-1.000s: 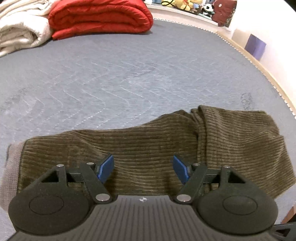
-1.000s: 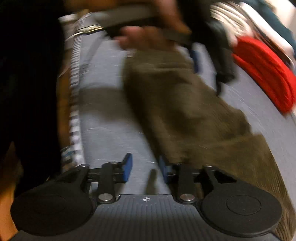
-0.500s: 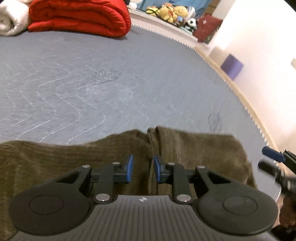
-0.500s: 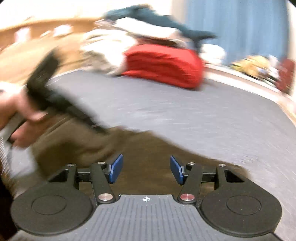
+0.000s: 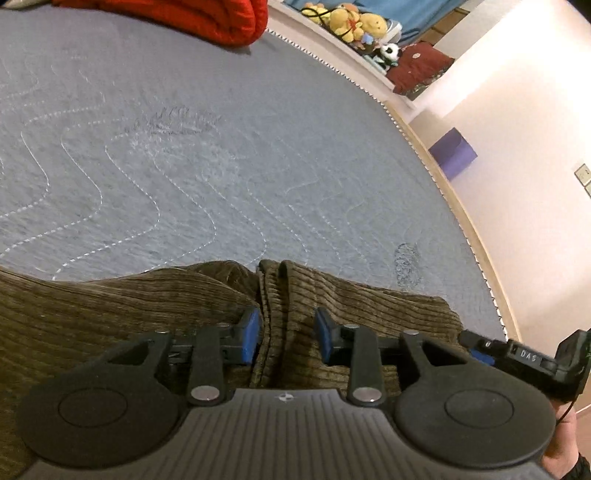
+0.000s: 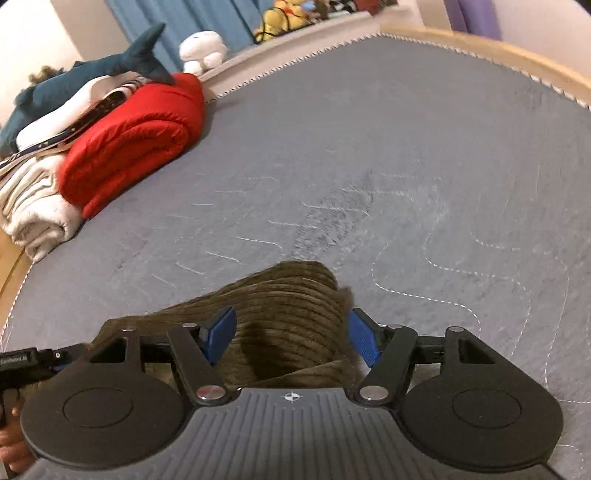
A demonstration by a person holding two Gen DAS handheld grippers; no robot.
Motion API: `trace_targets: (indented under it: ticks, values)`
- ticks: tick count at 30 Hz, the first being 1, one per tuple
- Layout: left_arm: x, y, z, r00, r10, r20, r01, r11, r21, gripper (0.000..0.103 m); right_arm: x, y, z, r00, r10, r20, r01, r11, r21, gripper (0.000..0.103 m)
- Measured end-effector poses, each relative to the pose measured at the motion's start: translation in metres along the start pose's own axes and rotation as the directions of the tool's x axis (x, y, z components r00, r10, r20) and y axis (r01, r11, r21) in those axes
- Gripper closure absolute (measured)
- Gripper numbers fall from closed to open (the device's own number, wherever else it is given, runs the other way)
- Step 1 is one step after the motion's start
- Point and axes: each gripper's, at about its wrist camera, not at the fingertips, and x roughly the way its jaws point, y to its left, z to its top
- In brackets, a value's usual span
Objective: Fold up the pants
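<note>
- Where the left claw (image 5: 284, 338) hangs low over the pants (image 5: 110, 314), its blue pads stand apart and are opening, a raised fold ridge of corduroy between them; whether the pads touch the cloth cannot be told.
- Right claw (image 6: 291, 336): jaws wide and opening, straddling the rounded end of the pants (image 6: 291, 302); pads do not press the fabric.
- At the left view's right edge, the other claw's black body, a hand (image 5: 561, 443) beneath it.
- Pants lie across the near part of the bed (image 5: 221, 166), olive-brown, ribbed, one layer lapped over another.
- Beyond: bare grey quilted cover with wavy stitching.
- Far edge: rolled red blanket (image 6: 129, 140), white folded blanket (image 6: 33, 206) beside it, a shark plush (image 6: 92, 70) on top.
- Farthest: yellow plush toys (image 5: 351, 22) on a ledge.
</note>
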Motion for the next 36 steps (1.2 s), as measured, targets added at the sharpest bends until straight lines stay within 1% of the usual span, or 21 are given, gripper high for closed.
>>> trace_targets:
  ticks: [4, 9, 11, 13, 14, 16, 17, 18, 19, 21, 22, 23, 24, 25, 26, 27, 28, 29, 31, 33, 36]
  values:
    - [0.014, -0.003, 0.000, 1.000, 0.018, -0.007, -0.018, 1.000, 0.006, 0.048, 0.014, -0.012, -0.002, 0.998, 0.034, -0.059, -0.031, 0.998, 0.047, 0.032]
    - [0.025, -0.008, -0.003, 0.999, 0.034, -0.013, -0.033, 0.999, 0.041, 0.046, 0.019, -0.017, 0.002, 0.997, 0.050, -0.056, -0.046, 0.997, 0.061, 0.030]
    - [0.027, -0.013, -0.006, 0.998, 0.052, -0.040, -0.048, 0.995, 0.088, 0.052, 0.015, -0.015, 0.007, 0.998, 0.055, -0.043, -0.053, 0.996, 0.066, 0.030]
    - [0.022, -0.017, -0.006, 0.996, 0.074, -0.053, -0.067, 0.991, 0.119, 0.079, 0.017, -0.011, 0.009, 0.998, 0.053, -0.033, -0.051, 0.997, 0.056, 0.031]
    - [0.013, -0.021, -0.006, 0.996, 0.081, -0.037, -0.076, 0.989, 0.126, 0.086, 0.019, -0.008, 0.010, 0.998, 0.048, -0.029, -0.047, 0.998, 0.043, 0.034]
    - [-0.013, -0.031, -0.006, 0.999, 0.050, 0.010, -0.051, 0.989, 0.141, 0.088, 0.010, -0.004, 0.014, 0.999, 0.026, 0.022, -0.026, 1.000, -0.009, 0.073]
    - [-0.030, -0.036, -0.006, 0.998, 0.033, 0.044, -0.039, 0.989, 0.146, 0.088, 0.001, 0.003, 0.017, 0.996, 0.052, 0.072, -0.049, 0.998, -0.043, 0.076]
    - [-0.046, -0.039, -0.006, 0.997, 0.009, 0.077, -0.021, 0.988, 0.155, 0.088, -0.010, 0.011, 0.019, 0.986, 0.115, 0.122, -0.104, 0.991, -0.089, 0.079]
    - [-0.065, -0.039, -0.007, 0.994, -0.017, 0.112, -0.002, 0.986, 0.167, 0.088, -0.022, 0.023, 0.019, 0.970, 0.167, 0.175, -0.139, 0.977, -0.162, 0.079]
    - [-0.082, -0.026, -0.007, 0.992, -0.007, 0.129, -0.012, 0.989, 0.146, 0.088, -0.046, 0.050, 0.012, 0.925, 0.249, 0.288, -0.138, 0.924, -0.357, 0.079]
    - [-0.083, -0.013, -0.007, 0.993, 0.012, 0.115, -0.025, 0.994, 0.109, 0.088, -0.050, 0.056, 0.010, 0.913, 0.272, 0.303, -0.142, 0.910, -0.389, 0.078]
    - [-0.079, 0.004, -0.006, 0.996, 0.021, 0.085, -0.026, 0.998, 0.059, 0.087, -0.047, 0.058, 0.010, 0.916, 0.269, 0.299, -0.143, 0.913, -0.381, 0.076]
    - [-0.074, 0.014, -0.007, 0.997, 0.039, 0.065, -0.040, 0.999, 0.025, 0.086, -0.038, 0.057, 0.011, 0.931, 0.224, 0.289, -0.113, 0.928, -0.355, 0.065]
    - [-0.071, 0.023, -0.007, 0.993, 0.096, 0.062, -0.096, 0.995, -0.002, 0.087, -0.029, 0.057, 0.012, 0.948, 0.140, 0.285, -0.040, 0.943, -0.330, 0.058]
    - [-0.071, 0.027, -0.007, 0.982, 0.171, 0.083, -0.172, 0.985, 0.005, 0.086, -0.015, 0.055, 0.013, 0.955, -0.023, 0.294, 0.112, 0.950, -0.292, 0.056]
    - [-0.073, 0.029, -0.006, 0.972, 0.211, 0.103, -0.214, 0.977, 0.023, 0.086, -0.006, 0.050, 0.016, 0.945, -0.145, 0.292, 0.223, 0.940, -0.256, 0.052]
    - [-0.076, 0.032, -0.005, 0.970, 0.212, 0.116, -0.217, 0.976, 0.031, 0.083, -0.001, 0.042, 0.019, 0.935, -0.215, 0.282, 0.280, 0.936, -0.213, 0.050]
    - [-0.079, 0.035, -0.004, 0.975, 0.187, 0.117, -0.191, 0.981, 0.023, 0.079, -0.001, 0.030, 0.024, 0.934, -0.239, 0.267, 0.283, 0.949, -0.139, 0.049]
    - [-0.079, 0.039, -0.005, 0.989, 0.117, 0.090, -0.120, 0.993, 0.020, 0.053, -0.008, 0.013, 0.030, 0.956, -0.177, 0.234, 0.189, 0.982, -0.028, 0.042]
    - [-0.070, 0.037, -0.011, 0.998, 0.055, 0.026, -0.056, 0.997, 0.043, 0.041, -0.016, 0.006, 0.031, 0.976, -0.091, 0.199, 0.089, 0.996, 0.016, 0.034]
    - [-0.044, 0.033, -0.026, 0.995, -0.007, -0.100, 0.013, 0.998, 0.058, 0.039, -0.025, 0.015, 0.023, 0.988, -0.019, 0.156, 0.027, 0.998, -0.051, 0.026]
